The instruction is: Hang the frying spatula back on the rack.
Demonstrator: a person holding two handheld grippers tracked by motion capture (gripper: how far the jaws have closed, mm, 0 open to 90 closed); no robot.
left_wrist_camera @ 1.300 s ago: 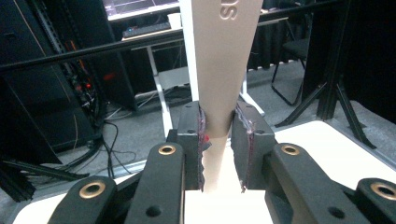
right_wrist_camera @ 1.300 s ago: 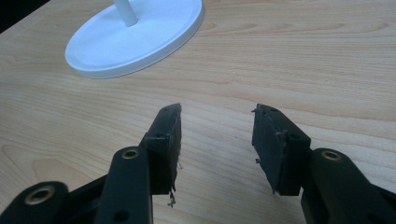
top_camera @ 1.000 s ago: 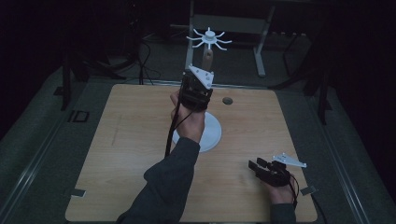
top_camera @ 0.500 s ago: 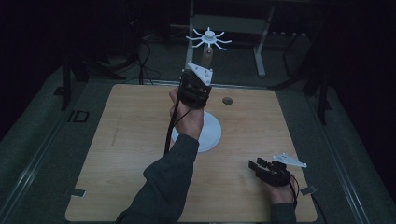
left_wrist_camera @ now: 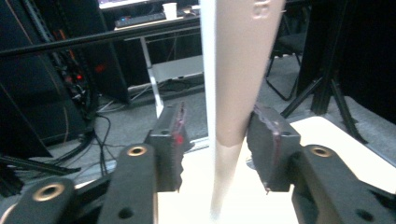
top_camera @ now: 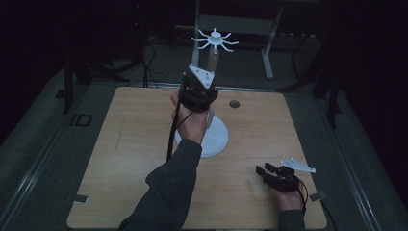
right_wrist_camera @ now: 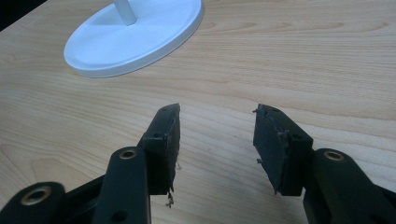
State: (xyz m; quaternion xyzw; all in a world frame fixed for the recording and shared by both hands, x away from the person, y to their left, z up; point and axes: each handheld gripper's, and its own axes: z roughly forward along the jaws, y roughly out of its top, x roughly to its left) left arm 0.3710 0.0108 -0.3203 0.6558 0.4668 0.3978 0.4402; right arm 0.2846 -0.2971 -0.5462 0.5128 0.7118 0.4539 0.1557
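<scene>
The left gripper (left_wrist_camera: 215,149) remained raised at the white stand (top_camera: 211,139), jaws apart around its tan sleeve (left_wrist_camera: 247,70), whose top was cut off. Right of the stand, the right gripper (right_wrist_camera: 215,144) stayed open, low over the table (top_camera: 120,144).

The left hand-held gripper (top_camera: 206,77) edged slightly up and forward along the beige sleeve (left_wrist_camera: 243,70) on the white stand (top_camera: 211,137).

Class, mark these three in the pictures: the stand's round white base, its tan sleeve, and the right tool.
Base (right_wrist_camera: 154,35): right gripper view, on its flat top.
Sleeve (left_wrist_camera: 245,70): left gripper view, mid-length on its front.
Right tool (top_camera: 263,170): high view, between its tips.
</scene>
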